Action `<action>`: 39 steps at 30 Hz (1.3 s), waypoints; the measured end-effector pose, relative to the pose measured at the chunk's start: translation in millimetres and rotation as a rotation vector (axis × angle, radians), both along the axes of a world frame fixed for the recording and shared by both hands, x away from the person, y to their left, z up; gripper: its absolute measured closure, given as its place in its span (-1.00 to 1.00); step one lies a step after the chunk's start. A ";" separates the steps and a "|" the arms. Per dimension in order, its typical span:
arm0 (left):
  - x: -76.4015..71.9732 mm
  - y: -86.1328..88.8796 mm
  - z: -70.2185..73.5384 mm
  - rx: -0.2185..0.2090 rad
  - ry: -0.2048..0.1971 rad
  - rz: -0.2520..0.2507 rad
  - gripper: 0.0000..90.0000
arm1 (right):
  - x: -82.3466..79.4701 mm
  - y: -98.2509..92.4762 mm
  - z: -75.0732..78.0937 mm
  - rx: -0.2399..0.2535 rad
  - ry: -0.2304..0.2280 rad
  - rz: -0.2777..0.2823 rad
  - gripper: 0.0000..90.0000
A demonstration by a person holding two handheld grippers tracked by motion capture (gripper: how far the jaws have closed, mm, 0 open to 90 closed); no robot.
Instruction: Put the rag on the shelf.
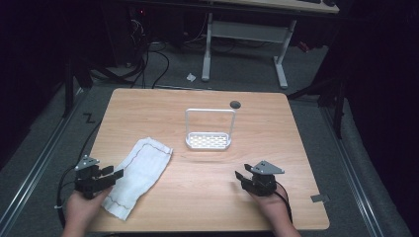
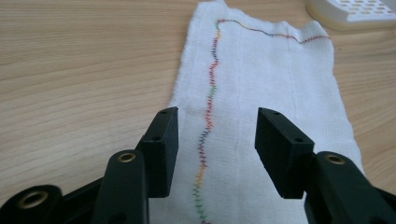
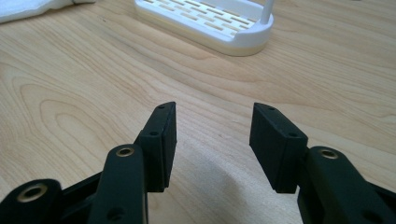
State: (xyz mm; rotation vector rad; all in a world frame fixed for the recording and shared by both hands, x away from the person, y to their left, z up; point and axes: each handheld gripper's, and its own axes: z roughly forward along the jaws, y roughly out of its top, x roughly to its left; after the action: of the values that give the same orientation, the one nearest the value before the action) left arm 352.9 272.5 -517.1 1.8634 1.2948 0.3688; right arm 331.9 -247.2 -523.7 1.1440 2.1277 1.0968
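A white cloth [image 1: 138,175] with a multicoloured stitched line lies flat on the left part of the wooden table [image 1: 267,128]. My left gripper [image 1: 112,174] is open at the cloth's left edge; in the left gripper view its jaws stand apart just above the cloth [image 2: 271,79], with nothing between them [image 2: 215,126]. A white rack [image 1: 209,129] with a slotted base and a tall wire loop stands at the table's middle. My right gripper [image 1: 239,178] is open near the front right, over bare wood [image 3: 212,121], pointing toward the rack's base [image 3: 210,21].
A small dark round hole [image 1: 235,104] sits near the table's far edge. The table's front edge runs just behind both hands. A grey tag [image 1: 320,198] lies at the front right corner. Cables and a desk frame [image 1: 247,34] are on the floor beyond.
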 end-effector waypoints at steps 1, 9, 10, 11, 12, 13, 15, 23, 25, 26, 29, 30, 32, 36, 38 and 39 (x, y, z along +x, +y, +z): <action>0.1 -1.8 -0.3 0.000 -0.003 -0.003 0.09 | -0.6 0.0 -0.1 -0.005 -0.002 0.000 0.13; -1.5 -10.7 0.2 0.029 -0.024 -0.036 0.06 | -0.3 3.0 -0.8 0.004 0.001 0.000 0.11; -2.0 -10.8 -0.2 0.030 -0.022 -0.044 0.08 | 0.4 3.8 -1.2 0.008 0.004 -0.001 0.11; -2.4 -11.7 -1.3 0.032 -0.018 -0.054 0.14 | 1.1 4.3 -1.6 0.007 0.006 0.000 0.11; -2.8 -13.6 -2.7 0.047 -0.013 -0.063 0.31 | 1.6 4.9 -2.2 0.006 0.010 0.000 0.10; -3.0 -16.2 -4.3 0.079 0.000 -0.069 0.49 | 1.8 5.6 -2.8 0.006 0.014 0.000 0.10; -0.9 -20.7 -8.3 0.134 0.030 -0.090 0.91 | 1.8 6.8 -3.6 0.002 0.016 0.003 0.10; -3.2 -31.9 -9.5 0.177 0.032 -0.141 1.00 | 0.7 7.5 -4.0 0.001 0.018 0.017 0.10; -6.8 -40.7 -8.5 0.195 0.033 -0.171 1.00 | 1.1 7.6 -4.4 0.004 0.023 0.016 0.10; -8.8 -45.8 -8.4 0.190 0.036 -0.186 1.00 | 1.3 7.7 -4.6 0.003 0.023 0.018 0.10; -14.2 -62.1 -8.1 0.171 0.050 -0.258 1.00 | 0.7 7.7 -4.5 0.004 0.027 0.021 0.10; -16.0 -68.1 -8.1 0.165 0.053 -0.280 1.00 | 0.1 7.9 -4.3 0.006 0.029 0.021 0.10; -19.1 -78.7 -7.9 0.167 0.053 -0.317 1.00 | 0.0 7.8 -4.2 0.005 0.027 0.025 0.09; -26.7 -100.0 -8.0 0.161 0.054 -0.388 1.00 | 0.2 8.6 -5.1 0.005 0.034 0.026 0.09; -29.5 -109.9 -8.8 0.145 0.057 -0.422 1.00 | 0.3 9.2 -5.3 0.002 0.035 0.029 0.09; -31.2 -116.8 -9.7 0.127 0.061 -0.440 1.00 | 0.4 9.4 -5.5 0.003 0.034 0.029 0.09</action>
State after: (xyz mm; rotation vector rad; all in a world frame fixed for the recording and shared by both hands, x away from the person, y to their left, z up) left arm 321.8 155.7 -526.9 2.2145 0.8781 0.1629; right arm 332.4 -237.8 -529.1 1.1441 2.1762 1.1012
